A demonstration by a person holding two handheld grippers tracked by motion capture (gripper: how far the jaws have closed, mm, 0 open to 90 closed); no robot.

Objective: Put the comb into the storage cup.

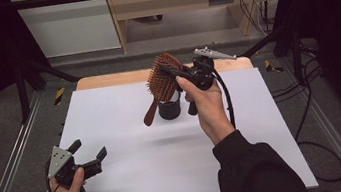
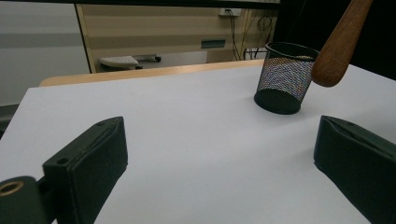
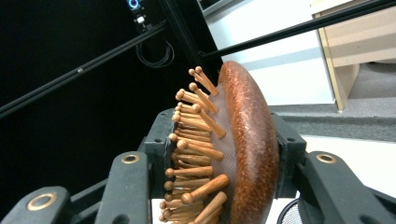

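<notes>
The wooden hairbrush (image 1: 161,83) hangs tilted over the table (image 1: 113,134) at about 12 o'clock, the right gripper (image 1: 171,71) clamped across its bristled head, handle pointing down beside the black mesh cup (image 1: 170,109), likely for dropping in. The cup's contents can't be made out. The left gripper (image 1: 88,153) waits at 8 o'clock, jaws wide, holding nothing.
</notes>
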